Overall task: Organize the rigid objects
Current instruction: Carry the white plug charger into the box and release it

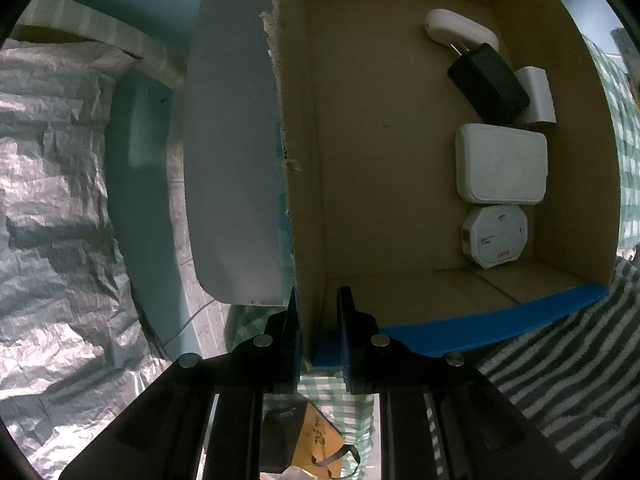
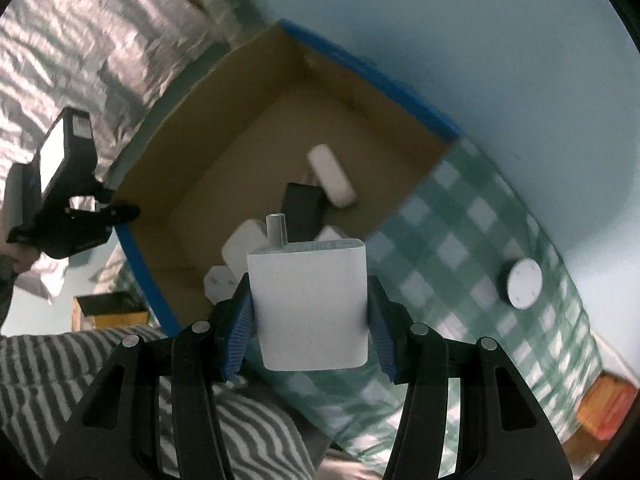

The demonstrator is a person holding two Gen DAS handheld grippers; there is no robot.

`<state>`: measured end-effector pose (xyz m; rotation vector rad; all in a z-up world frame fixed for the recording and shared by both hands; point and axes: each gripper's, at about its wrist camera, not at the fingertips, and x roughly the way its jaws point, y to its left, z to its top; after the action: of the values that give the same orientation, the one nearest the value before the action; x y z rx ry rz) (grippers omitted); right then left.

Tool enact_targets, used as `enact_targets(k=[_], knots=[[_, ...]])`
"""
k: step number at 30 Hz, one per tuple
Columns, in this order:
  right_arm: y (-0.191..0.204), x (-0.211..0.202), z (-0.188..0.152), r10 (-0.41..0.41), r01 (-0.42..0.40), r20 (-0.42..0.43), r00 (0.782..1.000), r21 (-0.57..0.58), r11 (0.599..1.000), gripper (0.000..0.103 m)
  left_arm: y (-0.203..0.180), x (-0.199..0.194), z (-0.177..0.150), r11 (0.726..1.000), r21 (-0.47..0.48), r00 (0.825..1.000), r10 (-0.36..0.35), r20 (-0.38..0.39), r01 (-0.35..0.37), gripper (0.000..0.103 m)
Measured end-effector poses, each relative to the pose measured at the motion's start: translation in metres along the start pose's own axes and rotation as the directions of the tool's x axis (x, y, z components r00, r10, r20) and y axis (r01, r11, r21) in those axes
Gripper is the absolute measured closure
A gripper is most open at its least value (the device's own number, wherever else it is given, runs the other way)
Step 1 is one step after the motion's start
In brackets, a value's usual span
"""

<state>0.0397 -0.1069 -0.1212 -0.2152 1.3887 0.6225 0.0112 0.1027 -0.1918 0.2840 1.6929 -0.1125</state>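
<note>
My left gripper (image 1: pixel 318 312) is shut on the near corner wall of an open cardboard box (image 1: pixel 304 184) with blue-taped rims. Along the box's right side lie a white oblong case (image 1: pixel 460 30), a black plug adapter (image 1: pixel 490 82), a small white charger (image 1: pixel 538 94), a white rounded box (image 1: pixel 500 164) and an octagonal white device (image 1: pixel 494 236). My right gripper (image 2: pixel 310 316) is shut on a white power adapter (image 2: pixel 310 304) with a pin on top, held above the box's near right corner (image 2: pixel 256 128). The left gripper (image 2: pixel 72 200) shows at the box's left rim.
A round white and black puck (image 2: pixel 522 282) lies on the green checked cloth (image 2: pixel 480 240) right of the box. A striped grey cloth (image 1: pixel 568 360) lies in front. Crinkled silver foil (image 1: pixel 52 200) covers the left. An orange object (image 2: pixel 606 410) sits at the far right.
</note>
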Motion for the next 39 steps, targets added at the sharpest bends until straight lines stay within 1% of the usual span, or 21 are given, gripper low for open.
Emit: enact_targets(k=[2, 8, 10, 15, 20, 23, 31, 39], knots=[[0.013, 0.008, 0.005, -0.006, 0.005, -0.017, 1.000, -0.032, 0.999, 0.050, 0.000, 0.000, 0.000, 1.000, 0.002, 1.000, -0.001, 0.001, 0.001, 0.088], [0.030, 0.037, 0.015, -0.025, 0.021, -0.064, 0.998, -0.063, 0.998, 0.050, 0.000, -0.001, -0.002, 1.000, 0.006, 1.000, -0.005, 0.006, 0.005, 0.088], [0.035, 0.046, 0.016, -0.036, 0.031, -0.075, 0.997, -0.075, 0.997, 0.051, 0.000, -0.001, -0.002, 1.000, 0.006, 1.000, -0.005, 0.008, 0.005, 0.088], [0.039, 0.067, 0.019, -0.054, 0.044, -0.114, 0.992, -0.086, 0.995, 0.052, -0.001, -0.001, -0.002, 1.000, 0.007, 1.000, -0.008, 0.009, 0.007, 0.088], [0.039, 0.077, 0.017, -0.059, 0.048, -0.125, 0.990, -0.085, 0.995, 0.052, 0.000, -0.001, -0.002, 1.000, 0.007, 1.000, -0.006, 0.010, 0.006, 0.088], [0.038, 0.075, 0.018, -0.055, 0.046, -0.122, 0.991, -0.080, 0.996, 0.051, -0.001, -0.001, -0.002, 1.000, 0.007, 1.000, -0.007, 0.010, 0.007, 0.088], [0.036, 0.050, 0.019, -0.027, 0.023, -0.054, 0.998, -0.063, 0.998, 0.050, -0.002, 0.000, -0.001, 1.000, 0.012, 1.000, -0.001, 0.006, 0.001, 0.088], [0.016, 0.025, 0.007, -0.010, 0.010, -0.005, 1.000, -0.009, 1.000, 0.050, -0.001, 0.001, -0.001, 1.000, 0.014, 1.000, 0.000, 0.002, 0.000, 0.088]])
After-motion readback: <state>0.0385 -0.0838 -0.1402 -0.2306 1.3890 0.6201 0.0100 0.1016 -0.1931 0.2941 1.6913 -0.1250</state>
